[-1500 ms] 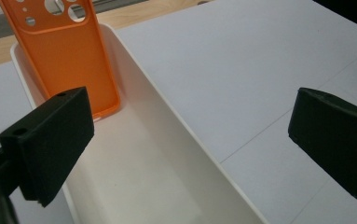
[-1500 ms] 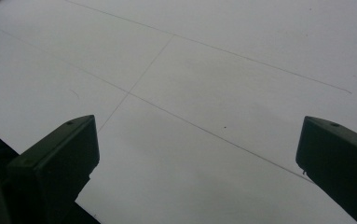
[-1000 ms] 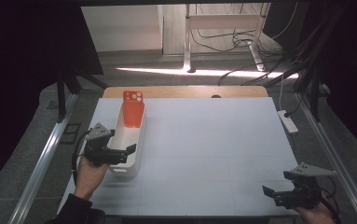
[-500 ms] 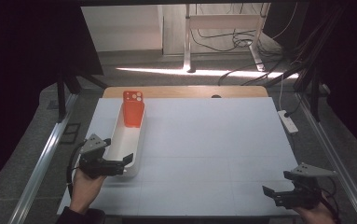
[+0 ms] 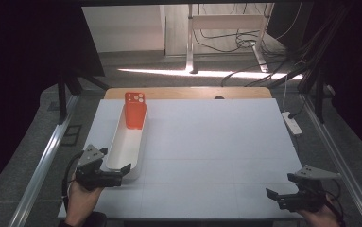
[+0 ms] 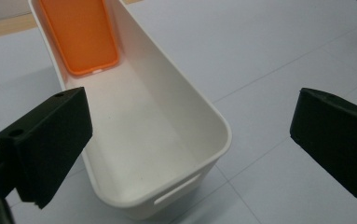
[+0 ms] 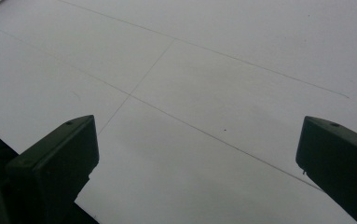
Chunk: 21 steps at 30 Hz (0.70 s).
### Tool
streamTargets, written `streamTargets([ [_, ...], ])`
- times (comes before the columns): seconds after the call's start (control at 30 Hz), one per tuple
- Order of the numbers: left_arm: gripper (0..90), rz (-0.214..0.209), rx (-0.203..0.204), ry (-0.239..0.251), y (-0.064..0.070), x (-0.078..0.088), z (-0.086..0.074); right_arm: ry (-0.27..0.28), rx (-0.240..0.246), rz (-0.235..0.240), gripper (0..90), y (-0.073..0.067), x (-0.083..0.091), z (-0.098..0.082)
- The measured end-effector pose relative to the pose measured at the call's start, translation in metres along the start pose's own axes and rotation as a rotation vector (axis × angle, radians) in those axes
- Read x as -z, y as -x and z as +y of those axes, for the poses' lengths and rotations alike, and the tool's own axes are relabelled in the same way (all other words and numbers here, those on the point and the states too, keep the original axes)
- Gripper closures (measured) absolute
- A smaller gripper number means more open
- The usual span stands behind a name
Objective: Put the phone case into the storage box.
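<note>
Inside, the smooth white bin (image 6: 167, 140) (long, rounded) holds an orange phone case (image 6: 80, 35)

bin (image 5: 127, 144): white, long, narrow, open-topped, slot handle at its near end; upright on counter (image 5: 216, 142), along its left side | phone case (image 5: 135, 109): orange, camera cut-outs on top; leaning tilted inside bin's far end, top edge above the rim

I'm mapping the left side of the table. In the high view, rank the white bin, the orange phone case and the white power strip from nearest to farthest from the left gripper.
From the left gripper:
1. White bin, right at its jaws.
2. Orange phone case, leaning at the bin's far end.
3. White power strip, off the table's far right edge.
</note>
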<state>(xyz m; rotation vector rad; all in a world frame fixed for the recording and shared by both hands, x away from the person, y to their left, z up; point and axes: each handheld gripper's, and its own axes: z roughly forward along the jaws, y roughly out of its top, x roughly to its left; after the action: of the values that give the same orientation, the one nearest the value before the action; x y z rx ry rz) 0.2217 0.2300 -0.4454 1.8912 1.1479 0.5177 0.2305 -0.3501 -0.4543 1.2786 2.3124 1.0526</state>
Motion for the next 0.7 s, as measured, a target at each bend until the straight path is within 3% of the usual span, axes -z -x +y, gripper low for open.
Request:
streamTargets([
  [0.7,0.0,0.034,0.017,-0.026,0.004,0.014,-0.024,0.0,0.001,-0.003,0.0,0.0,0.0,0.0],
])
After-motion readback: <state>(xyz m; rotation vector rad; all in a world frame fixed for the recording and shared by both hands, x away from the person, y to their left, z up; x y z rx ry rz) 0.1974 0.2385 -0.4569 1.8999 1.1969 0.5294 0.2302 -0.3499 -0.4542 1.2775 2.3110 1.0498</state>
